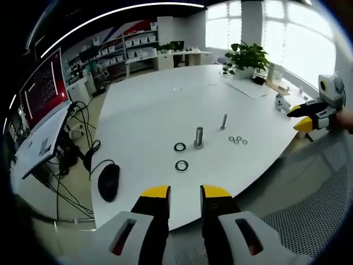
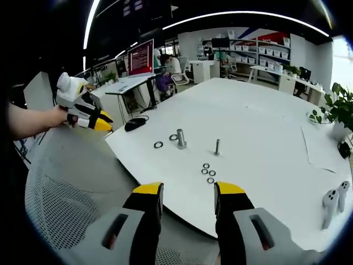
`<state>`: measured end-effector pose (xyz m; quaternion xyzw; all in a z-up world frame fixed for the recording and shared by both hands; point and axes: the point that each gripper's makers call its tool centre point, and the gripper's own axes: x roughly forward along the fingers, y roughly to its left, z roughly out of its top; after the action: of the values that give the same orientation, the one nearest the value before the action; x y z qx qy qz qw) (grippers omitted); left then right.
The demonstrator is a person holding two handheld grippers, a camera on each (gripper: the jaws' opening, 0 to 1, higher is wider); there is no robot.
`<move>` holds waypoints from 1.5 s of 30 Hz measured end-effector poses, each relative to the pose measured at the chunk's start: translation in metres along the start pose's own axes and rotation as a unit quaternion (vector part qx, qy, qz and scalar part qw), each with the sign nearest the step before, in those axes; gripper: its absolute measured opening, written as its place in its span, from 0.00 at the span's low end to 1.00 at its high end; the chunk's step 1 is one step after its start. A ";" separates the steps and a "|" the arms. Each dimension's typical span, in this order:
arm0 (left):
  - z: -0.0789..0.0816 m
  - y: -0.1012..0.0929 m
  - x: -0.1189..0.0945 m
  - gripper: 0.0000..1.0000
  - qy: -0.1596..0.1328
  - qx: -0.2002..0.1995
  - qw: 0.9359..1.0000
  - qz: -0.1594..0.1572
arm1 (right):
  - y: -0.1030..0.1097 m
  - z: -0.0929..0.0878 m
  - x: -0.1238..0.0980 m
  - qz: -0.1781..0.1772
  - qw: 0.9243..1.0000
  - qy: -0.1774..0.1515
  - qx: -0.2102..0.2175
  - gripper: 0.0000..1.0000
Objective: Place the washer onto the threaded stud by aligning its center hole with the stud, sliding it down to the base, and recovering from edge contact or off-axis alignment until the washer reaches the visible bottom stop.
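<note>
Two large dark washers (image 1: pixel 180 147) lie flat on the white counter (image 1: pixel 154 105) just beside a thick upright stud (image 1: pixel 198 137), one near its base and the other (image 1: pixel 181 165) a little nearer the counter's edge; neither has been picked up. A thinner stud (image 1: pixel 224 121) stands close by, with a cluster of small washers (image 1: pixel 237 140) next to it. In the right gripper view the same pieces sit mid-counter: stud (image 2: pixel 180 138), washers (image 2: pixel 158 145), thin stud (image 2: pixel 217 146). Both tools hang back off the counter's edge, over a mesh chair. The left hand-held gripper (image 1: pixel 184 193) has its jaws parted and empty; the right hand-held gripper (image 2: pixel 188 190) is likewise released. The likely hazard ahead: a flat washer is hard to pinch off a smooth counter, and a tilted grip could catch the hole's edge on the threads and jam off-axis. A computer mouse (image 1: pixel 108 181) rests near the corner.
</note>
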<state>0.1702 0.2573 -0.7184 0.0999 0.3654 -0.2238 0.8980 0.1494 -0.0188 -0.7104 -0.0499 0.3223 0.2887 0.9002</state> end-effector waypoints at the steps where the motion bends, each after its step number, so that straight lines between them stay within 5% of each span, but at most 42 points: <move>1: 0.000 0.000 0.000 0.19 0.000 0.000 1.000 -0.001 | -0.001 0.000 0.000 -0.003 1.000 0.001 0.003 0.40; 11: -0.009 -0.003 0.005 0.20 0.025 -0.005 1.000 -0.014 | -0.014 0.003 -0.005 -0.046 0.999 0.003 0.021 0.44; 22: -0.004 -0.014 0.003 0.20 0.013 -0.011 0.999 -0.043 | -0.017 0.006 -0.006 -0.069 0.996 0.000 0.050 0.44; 45: 0.011 -0.030 -0.001 0.22 -0.031 -0.016 0.996 -0.087 | -0.026 -0.012 -0.004 -0.096 0.994 0.051 -0.007 0.42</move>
<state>0.1621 0.2280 -0.7099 0.0459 0.3479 -0.2984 0.8876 0.1546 -0.0455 -0.7200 -0.1012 0.3597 0.2002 0.9057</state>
